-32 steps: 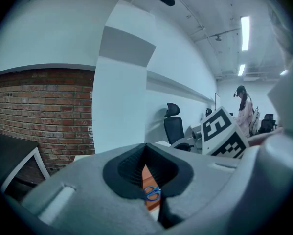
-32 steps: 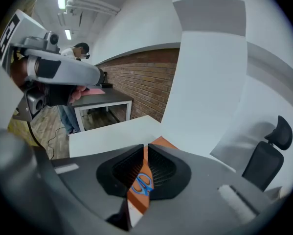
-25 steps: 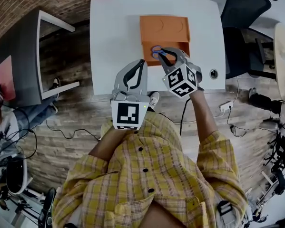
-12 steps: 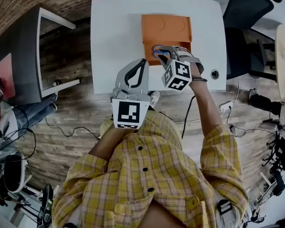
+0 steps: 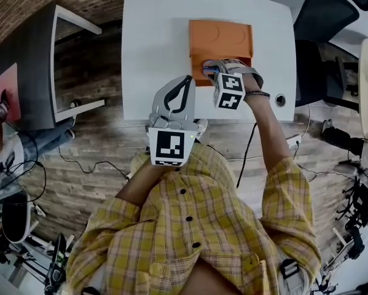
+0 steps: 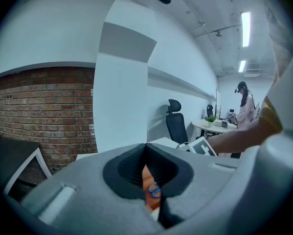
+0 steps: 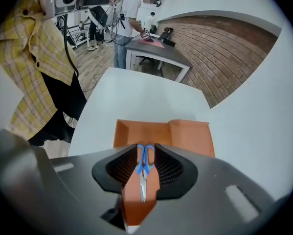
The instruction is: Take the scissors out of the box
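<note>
An open orange box [image 5: 220, 37] lies on the white table [image 5: 153, 42]. Blue-handled scissors [image 5: 207, 71] lie flat inside it near its front edge. My right gripper [image 5: 212, 69] points steeply down into the box. Its jaws have just been opening and stand open. In the right gripper view the scissors [image 7: 145, 163] lie between the pads of the right gripper [image 7: 146, 149], resting on the box [image 7: 185, 133] floor. My left gripper [image 5: 185, 80] hovers at the table's front edge with its tips together and nothing in them. Through its slit the left gripper [image 6: 146, 148] view shows the box [image 6: 147, 177] and scissors [image 6: 154, 190].
A round cable hole [image 5: 280, 99] sits in the table right of my right hand. A black office chair [image 5: 325, 11] stands at the far right, a dark desk [image 5: 24, 72] with a red sheet [image 5: 8, 94] at the left. People stand behind by another desk [image 7: 156, 50].
My right gripper has sunk toward the box and rolled, its marker cube turning. Its jaws widened and now straddle the scissors. The left gripper has stayed put.
</note>
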`<state>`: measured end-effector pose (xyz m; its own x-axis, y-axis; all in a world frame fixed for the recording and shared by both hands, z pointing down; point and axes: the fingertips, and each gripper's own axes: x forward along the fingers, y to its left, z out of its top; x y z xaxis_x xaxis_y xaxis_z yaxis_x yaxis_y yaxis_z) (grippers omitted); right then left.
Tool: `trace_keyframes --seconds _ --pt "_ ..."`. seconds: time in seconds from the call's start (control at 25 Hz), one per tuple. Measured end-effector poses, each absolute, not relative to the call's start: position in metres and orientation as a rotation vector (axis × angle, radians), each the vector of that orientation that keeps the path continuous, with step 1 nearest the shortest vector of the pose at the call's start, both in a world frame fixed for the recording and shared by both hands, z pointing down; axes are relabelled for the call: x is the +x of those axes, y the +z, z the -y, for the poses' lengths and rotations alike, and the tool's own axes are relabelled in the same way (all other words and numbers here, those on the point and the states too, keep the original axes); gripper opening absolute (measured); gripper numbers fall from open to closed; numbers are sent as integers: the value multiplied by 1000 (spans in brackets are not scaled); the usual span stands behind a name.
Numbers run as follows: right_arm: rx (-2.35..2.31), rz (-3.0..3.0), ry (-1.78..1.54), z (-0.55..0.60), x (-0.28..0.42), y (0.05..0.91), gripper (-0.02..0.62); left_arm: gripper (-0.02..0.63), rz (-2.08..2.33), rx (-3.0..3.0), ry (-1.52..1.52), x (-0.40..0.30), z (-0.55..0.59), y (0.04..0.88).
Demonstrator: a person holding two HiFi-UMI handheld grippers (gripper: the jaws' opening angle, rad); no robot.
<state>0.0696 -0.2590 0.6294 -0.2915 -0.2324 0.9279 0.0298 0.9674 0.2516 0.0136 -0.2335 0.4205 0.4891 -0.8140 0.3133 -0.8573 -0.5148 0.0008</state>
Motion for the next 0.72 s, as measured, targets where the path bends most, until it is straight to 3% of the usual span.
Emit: trace_keyframes --seconds 0.72 --pt "35 1783 -149 265 71 689 105 2 1485 2558 422 7 245 424"
